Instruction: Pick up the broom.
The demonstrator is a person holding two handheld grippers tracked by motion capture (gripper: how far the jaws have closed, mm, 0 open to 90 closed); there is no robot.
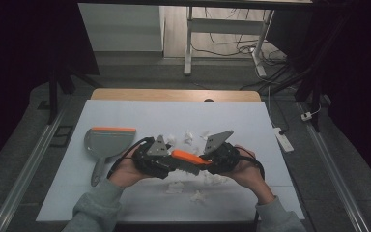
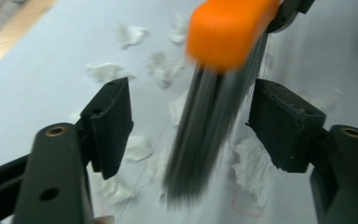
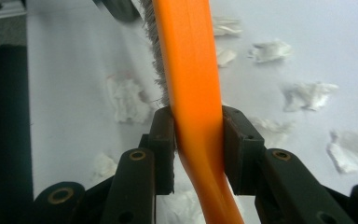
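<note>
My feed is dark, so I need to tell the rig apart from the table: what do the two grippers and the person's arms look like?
Both the left gripper and the right gripper are black, blocky units, each topped by a grey three-cornered plate, with a black cable trailing from each. Each has two black jaws with flat rectangular pads on arms with brass-ringed pivot holes. The person wears grey sleeves.

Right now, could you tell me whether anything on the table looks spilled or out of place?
Yes: torn white paper scraps lie scattered across the middle of the white table. The dustpan sits off to the left, away from them, while the right gripper clamps the orange brush.
</note>
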